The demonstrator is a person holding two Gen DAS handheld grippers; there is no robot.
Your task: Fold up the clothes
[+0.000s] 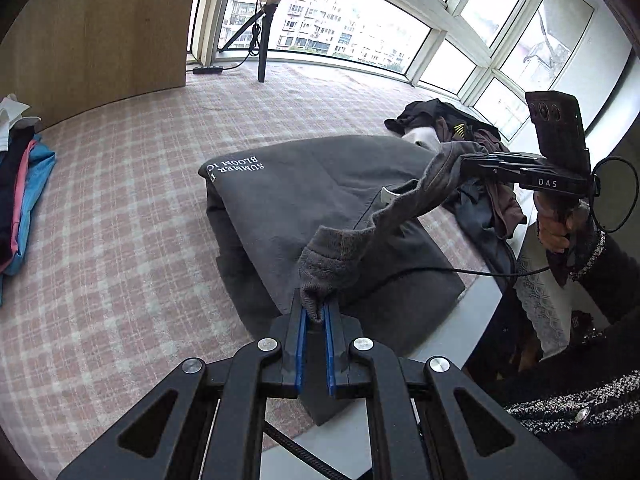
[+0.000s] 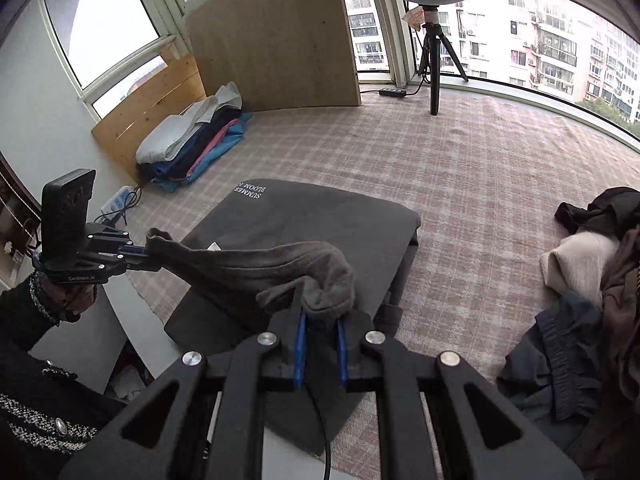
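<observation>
Our left gripper [image 1: 315, 314] has its blue-padded fingers [image 1: 301, 328] pinched tight on one end of a long, dark grey, knitted ribbed band of cloth [image 1: 400, 204]. Our right gripper [image 2: 320, 322] has its fingers [image 2: 299, 334] pinched on the other end of the same band. The band hangs in the air between the two, a little saggy in the middle.

Just under it lies a big dark grey garment with white letters [image 1: 304, 200], folded flat on the pink checked blanket [image 1: 120, 220].

Farther out, a neat stack of folded clothes [image 2: 192, 148] sits by the wooden board [image 2: 272, 32], and a messy heap of unfolded clothes [image 2: 592, 272] waits on the other side.

We think the band could slip out if we pull the ends too far apart, because each grip holds only a small bit. If we lower it crooked, it could land bunched and spoil the neat fold below.
</observation>
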